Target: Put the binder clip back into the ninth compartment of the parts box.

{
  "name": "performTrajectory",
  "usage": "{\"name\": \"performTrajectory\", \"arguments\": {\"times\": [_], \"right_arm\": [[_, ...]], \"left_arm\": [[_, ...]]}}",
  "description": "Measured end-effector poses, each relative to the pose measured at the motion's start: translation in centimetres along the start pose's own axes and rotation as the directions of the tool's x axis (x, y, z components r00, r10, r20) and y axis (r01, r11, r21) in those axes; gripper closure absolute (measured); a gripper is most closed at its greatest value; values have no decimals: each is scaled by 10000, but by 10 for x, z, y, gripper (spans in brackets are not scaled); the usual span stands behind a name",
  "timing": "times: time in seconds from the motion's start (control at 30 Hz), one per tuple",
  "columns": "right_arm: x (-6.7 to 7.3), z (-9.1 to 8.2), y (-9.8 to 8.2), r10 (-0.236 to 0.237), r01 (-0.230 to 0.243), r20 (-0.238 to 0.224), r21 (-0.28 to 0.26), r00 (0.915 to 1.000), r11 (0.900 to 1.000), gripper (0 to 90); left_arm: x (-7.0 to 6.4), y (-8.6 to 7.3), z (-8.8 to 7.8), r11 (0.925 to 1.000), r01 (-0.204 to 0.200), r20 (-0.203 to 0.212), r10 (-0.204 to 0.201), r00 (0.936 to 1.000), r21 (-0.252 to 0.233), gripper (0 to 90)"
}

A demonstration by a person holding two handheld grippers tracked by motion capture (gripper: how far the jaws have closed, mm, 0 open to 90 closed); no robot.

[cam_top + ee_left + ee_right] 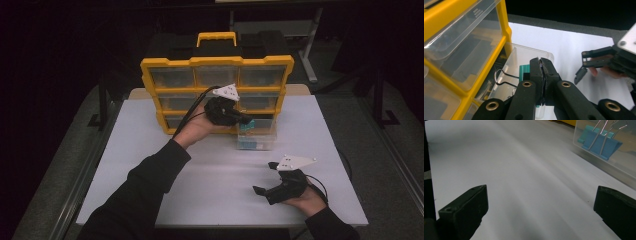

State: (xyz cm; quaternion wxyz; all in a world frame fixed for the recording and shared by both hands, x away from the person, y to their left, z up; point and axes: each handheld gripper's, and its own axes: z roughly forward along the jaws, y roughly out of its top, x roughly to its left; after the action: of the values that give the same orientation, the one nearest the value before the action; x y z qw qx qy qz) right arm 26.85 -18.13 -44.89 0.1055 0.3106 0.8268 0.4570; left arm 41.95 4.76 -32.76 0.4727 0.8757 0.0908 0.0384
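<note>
High view: the left gripper (248,120) is held out over the white table (150,150) at the front of the yellow drawer cabinet (150,67), just above a clear plastic drawer (256,143) that stands on the table touching the cabinet's lower right corner; a small teal binder clip (248,124) sits at its tip; the right gripper (266,177) rests low near the table's near right edge, well apart from the drawer, its 2 jaws spread wide with nothing between them. Left gripper view: the left gripper's (541,65) 2 black jaws are pressed together with no gap showing, and they pinch the teal binder clip (524,70), whose body sticks out to the left of the jaws and whose wire handles (502,77) loop out farther left; the clip hangs over the open top of the clear drawer (534,53), beside the cabinet's yellow frame (505,27); the right gripper (584,71) shows farther off over the table, jaws apart. Right gripper view: its own jaws stand wide at the 2 bottom corners with bare white table (524,182) between; the clear drawer (624,173) is at the upper right, holding several blue binder clips (602,145) with silver wire handles.
</note>
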Motion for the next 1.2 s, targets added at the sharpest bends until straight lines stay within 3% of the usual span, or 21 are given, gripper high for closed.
{"name": "performTrajectory", "arguments": {"times": [0.4, 0.7, 0.9, 1.2], "right_arm": [[0, -1, 0, -6, 6, -20, -21, 10000, 10000, 0], [1, -2, -1, 8, -8, -10, -50, 10000, 10000, 0], [-1, -3, -3, 104, -104, 24, -65, 9999, 9999, 0], [0, -3, -3, 92, -92, -4, -96, 10000, 9999, 0]], "left_arm": [[11, -10, 34, 9973, 263, 40, -267, 9996, 682, 890], [12, -20, 50, 9931, 333, 133, -350, 9993, 1123, 889], [12, -22, 49, 9946, 523, 147, -538, 9984, 900, 840], [6, -15, 35, 9978, 374, -6, -374, 9993, 545, 705]]}}
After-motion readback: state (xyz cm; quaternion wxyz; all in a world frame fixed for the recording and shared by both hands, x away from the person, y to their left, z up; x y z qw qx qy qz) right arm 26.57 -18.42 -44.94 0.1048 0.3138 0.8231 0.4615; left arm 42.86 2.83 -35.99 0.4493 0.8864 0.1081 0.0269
